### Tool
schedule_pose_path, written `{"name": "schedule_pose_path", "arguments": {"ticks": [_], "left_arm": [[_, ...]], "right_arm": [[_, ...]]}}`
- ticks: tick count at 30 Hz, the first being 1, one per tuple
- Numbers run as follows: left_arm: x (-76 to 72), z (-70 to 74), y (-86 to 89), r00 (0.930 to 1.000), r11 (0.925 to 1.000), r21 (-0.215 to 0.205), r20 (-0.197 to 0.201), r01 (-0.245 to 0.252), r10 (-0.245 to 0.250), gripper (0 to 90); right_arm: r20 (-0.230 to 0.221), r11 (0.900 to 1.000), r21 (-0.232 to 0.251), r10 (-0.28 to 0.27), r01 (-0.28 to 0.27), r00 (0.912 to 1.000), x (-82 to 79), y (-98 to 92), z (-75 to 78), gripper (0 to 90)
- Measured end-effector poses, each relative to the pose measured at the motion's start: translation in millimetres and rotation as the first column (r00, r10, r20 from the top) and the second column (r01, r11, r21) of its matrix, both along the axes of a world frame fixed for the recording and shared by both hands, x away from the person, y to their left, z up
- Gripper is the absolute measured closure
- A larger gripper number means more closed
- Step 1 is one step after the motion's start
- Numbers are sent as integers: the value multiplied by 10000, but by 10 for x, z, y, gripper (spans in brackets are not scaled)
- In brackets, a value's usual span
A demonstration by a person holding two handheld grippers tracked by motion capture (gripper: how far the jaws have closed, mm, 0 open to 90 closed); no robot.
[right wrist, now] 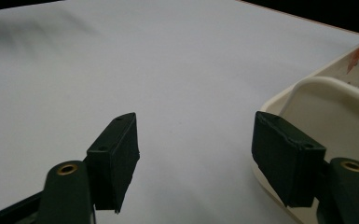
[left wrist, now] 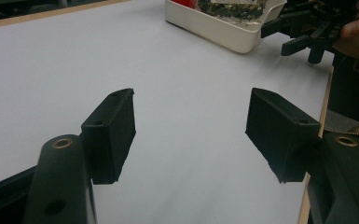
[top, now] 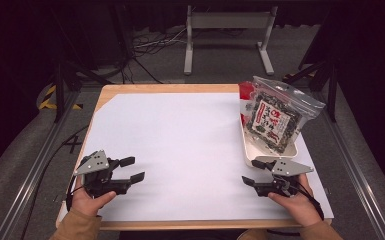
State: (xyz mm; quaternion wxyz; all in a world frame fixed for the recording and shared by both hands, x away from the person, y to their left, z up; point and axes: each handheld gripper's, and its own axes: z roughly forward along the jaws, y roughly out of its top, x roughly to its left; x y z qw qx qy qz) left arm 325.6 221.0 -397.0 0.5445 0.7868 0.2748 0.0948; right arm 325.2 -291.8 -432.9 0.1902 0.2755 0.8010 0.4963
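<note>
**Both grippers parted and empty at the near edge; snack bag sitting in tray at right**

A smooth white sheet (top: 180,145) is covering most of a light wooden table (top: 165,88), whose bare edge is showing along the top of the sheet in the high view. At the right of that frame a shallow cream plastic tray (top: 247,152) with rounded corners is lying on the sheet. A glossy clear zip bag (top: 277,114), printed with red and white labelling over dark speckled contents, is leaning tilted in it, its top corner overhanging the tray's far right side. The print is too small to read.

The left gripper (top: 131,169), matte black with a grey three-cornered plate, is resting at lower left in a hand (top: 87,200), jaws spread, nothing between them. The right gripper (top: 251,172) is sitting at lower right in the other hand (top: 292,202), jaws likewise apart and empty, just beside the tray's near end.

In the right gripper view the tray (right wrist: 335,107) is being cut off by the right edge.
</note>
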Motion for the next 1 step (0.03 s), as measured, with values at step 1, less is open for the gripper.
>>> {"name": "schedule_pose_path", "arguments": {"ticks": [1], "left_arm": [[1, -2, 3, 10000, 10000, 4, -17, -19, 19, 333]], "right_arm": [[23, 10000, 29, 18, -18, 10000, 0, 1, 2, 321]]}}
